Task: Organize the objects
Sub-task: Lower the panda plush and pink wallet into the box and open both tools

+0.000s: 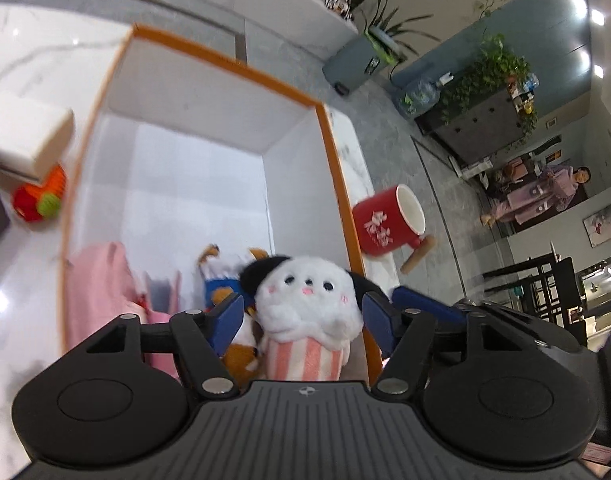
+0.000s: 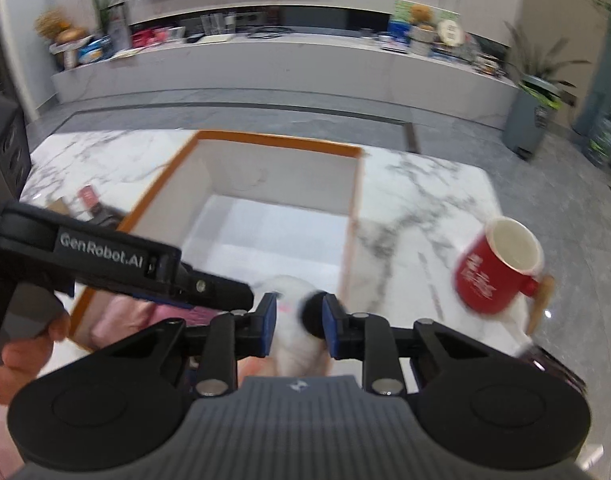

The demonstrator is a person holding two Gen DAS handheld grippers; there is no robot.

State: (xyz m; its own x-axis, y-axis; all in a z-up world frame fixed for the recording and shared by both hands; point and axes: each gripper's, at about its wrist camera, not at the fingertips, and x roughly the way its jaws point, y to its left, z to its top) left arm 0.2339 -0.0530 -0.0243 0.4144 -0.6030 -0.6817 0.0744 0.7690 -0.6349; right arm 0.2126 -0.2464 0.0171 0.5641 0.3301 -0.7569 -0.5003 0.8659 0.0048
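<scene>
A white plush dog in a pink-striped cup point(image 1: 307, 312) sits between the open fingers of my left gripper point(image 1: 301, 318), over the near right corner of the orange-rimmed white box point(image 1: 209, 54). My right gripper point(image 2: 295, 326) hangs just above the same plush point(image 2: 293, 320); its blue pads stand close on either side of the plush, and contact is unclear. The left gripper's body point(image 2: 125, 260) crosses the right wrist view. Inside the box lie a pink plush point(image 1: 101, 288) and an orange, white and blue plush point(image 1: 225, 280).
A red mug with a wooden handle point(image 1: 385, 220) stands on the marble table point(image 2: 425, 200) right of the box; it also shows in the right wrist view point(image 2: 497, 268). A red and orange knitted toy point(image 1: 39, 196) and a pale box point(image 1: 25, 136) lie left of the box.
</scene>
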